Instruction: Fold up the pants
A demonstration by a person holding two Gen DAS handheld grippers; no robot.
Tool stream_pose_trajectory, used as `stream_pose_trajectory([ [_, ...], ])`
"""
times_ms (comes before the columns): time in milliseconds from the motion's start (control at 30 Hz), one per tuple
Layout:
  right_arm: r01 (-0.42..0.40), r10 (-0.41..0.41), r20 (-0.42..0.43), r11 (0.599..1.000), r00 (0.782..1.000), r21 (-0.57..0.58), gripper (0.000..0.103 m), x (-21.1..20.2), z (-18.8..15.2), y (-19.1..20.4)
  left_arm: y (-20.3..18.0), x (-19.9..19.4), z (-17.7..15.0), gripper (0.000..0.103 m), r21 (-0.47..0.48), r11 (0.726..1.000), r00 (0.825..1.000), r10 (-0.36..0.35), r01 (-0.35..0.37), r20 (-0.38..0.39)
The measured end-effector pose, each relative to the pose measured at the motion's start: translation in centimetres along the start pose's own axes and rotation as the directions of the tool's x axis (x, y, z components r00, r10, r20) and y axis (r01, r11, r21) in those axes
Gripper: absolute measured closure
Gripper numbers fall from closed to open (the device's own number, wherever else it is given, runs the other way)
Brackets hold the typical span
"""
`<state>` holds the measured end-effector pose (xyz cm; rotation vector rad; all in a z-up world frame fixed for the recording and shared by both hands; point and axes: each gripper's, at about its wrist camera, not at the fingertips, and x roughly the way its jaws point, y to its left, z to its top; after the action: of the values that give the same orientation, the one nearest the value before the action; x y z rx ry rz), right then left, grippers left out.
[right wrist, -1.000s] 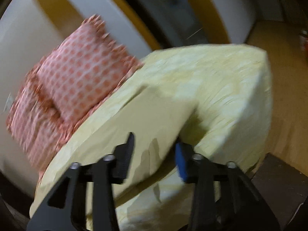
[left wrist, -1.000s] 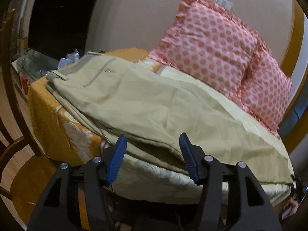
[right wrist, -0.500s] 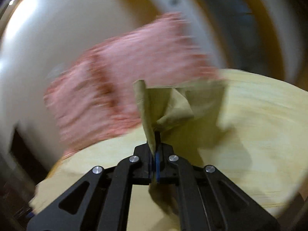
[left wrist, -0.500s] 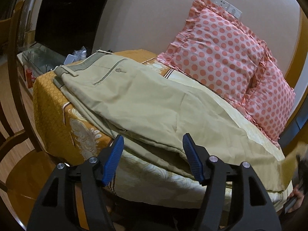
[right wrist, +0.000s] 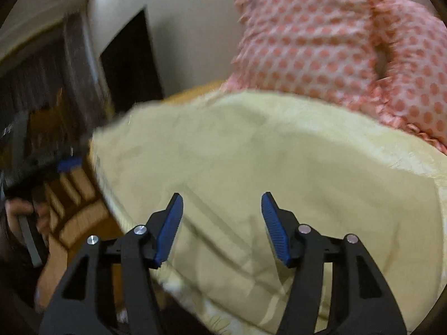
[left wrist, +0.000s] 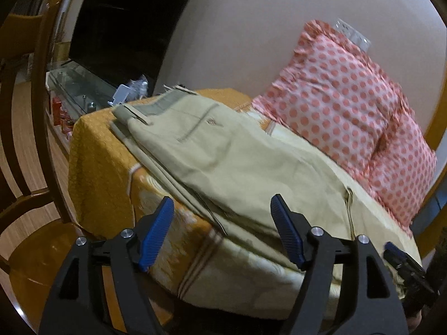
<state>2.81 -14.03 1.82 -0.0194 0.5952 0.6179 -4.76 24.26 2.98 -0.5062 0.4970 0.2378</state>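
Observation:
Khaki pants [left wrist: 237,162] lie folded over on the bed, waistband at the far left, a folded hem edge at the right near the pillows. My left gripper [left wrist: 223,231] is open and empty just in front of the bed's near edge, below the pants. In the right wrist view the pants [right wrist: 251,162] fill the middle as a pale, blurred sheet of cloth. My right gripper [right wrist: 222,226] is open and empty above that cloth. The right gripper also shows at the lower right edge of the left wrist view [left wrist: 405,268].
The bed has an orange and cream cover [left wrist: 100,162]. Two pink dotted pillows [left wrist: 343,111] lean on the wall at the back right. A wooden chair [left wrist: 25,128] stands left of the bed. A dark TV [left wrist: 125,25] and glass shelf sit behind.
My right gripper, shut on a pants leg end half a second ago, has let go and is open. The leg now lies folded over the pants. The left gripper stayed open and shifted slightly.

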Motion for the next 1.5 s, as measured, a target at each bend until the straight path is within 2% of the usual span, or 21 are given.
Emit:
stream_pose_trajectory([
  [67,0.059,-0.058,-0.132,0.998,0.99,0.005,0.046,2.3,-0.3,-0.9,0.8,0.6,0.3,0.029,-0.023,1.0,1.0,0.008,-0.007,0.005],
  [100,0.078,-0.083,-0.149,0.996,0.985,-0.037,0.045,2.7,-0.9,-0.6,1.2,0.9,0.4,0.029,-0.035,0.999,1.0,0.009,-0.009,0.0],
  [167,0.087,-0.1,-0.149,0.992,0.984,-0.094,0.041,2.3,-1.4,0.5,2.3,1.6,0.8,0.029,-0.074,0.997,1.0,0.0,0.0,-0.006],
  [300,0.055,-0.064,-0.128,0.996,0.99,-0.065,0.031,1.8,-1.7,0.3,3.6,2.7,2.0,0.029,-0.113,0.993,1.0,0.014,-0.014,-0.006],
  [567,0.043,-0.052,-0.121,0.996,0.991,-0.079,0.022,2.1,-2.1,0.6,3.3,4.6,3.4,0.027,-0.064,0.997,0.998,0.046,-0.049,-0.049],
  [700,0.037,-0.047,-0.116,0.996,0.992,-0.081,0.02,2.3,-1.9,0.4,2.9,4.1,3.1,0.026,-0.135,0.99,0.994,-0.059,0.046,-0.092],
  [800,0.038,-0.047,-0.113,0.996,0.993,-0.086,0.017,2.5,-1.8,0.6,2.9,4.1,2.8,0.026,-0.209,0.969,0.981,-0.156,0.129,-0.115],
  [867,0.037,-0.047,-0.11,0.995,0.993,-0.088,0.016,2.4,-1.9,0.6,3.0,4.5,3.1,0.027,-0.219,0.966,0.981,-0.162,0.135,-0.109],
  [1067,0.032,-0.041,-0.108,0.996,0.993,-0.084,0.016,2.4,-1.9,0.6,5.5,6.0,5.4,0.028,-0.289,0.955,0.995,-0.083,0.063,-0.058],
  [1167,0.03,-0.038,-0.108,0.996,0.993,-0.082,0.016,2.4,-1.9,0.5,7.3,6.6,6.6,0.03,-0.364,0.93,0.997,-0.064,0.044,-0.043],
  [1200,0.03,-0.039,-0.108,0.996,0.993,-0.082,0.016,2.4,-1.9,0.5,7.8,6.9,6.9,0.032,-0.387,0.92,0.996,-0.073,0.051,-0.044],
  [1267,0.024,-0.032,-0.104,0.997,0.994,-0.075,0.016,2.3,-1.9,0.5,8.3,7.4,7.1,0.044,-0.427,0.903,0.996,-0.071,0.043,-0.05],
  [1333,0.016,-0.022,-0.1,0.998,0.995,-0.06,0.016,2.2,-1.8,0.4,8.3,8.1,7.1,0.087,-0.411,0.911,0.996,-0.031,-0.005,-0.081],
  [1400,-0.008,0.005,-0.087,1.0,0.996,-0.029,0.016,1.7,-1.6,-0.1,7.5,7.9,7.2,0.091,-0.356,0.934,0.997,0.008,-0.038,-0.083],
  [1500,-0.033,0.035,-0.039,0.999,0.999,0.037,0.017,0.1,-1.4,-1.4,3.8,5.9,8.3,0.095,-0.201,0.977,0.998,0.064,-0.068,-0.027],
])
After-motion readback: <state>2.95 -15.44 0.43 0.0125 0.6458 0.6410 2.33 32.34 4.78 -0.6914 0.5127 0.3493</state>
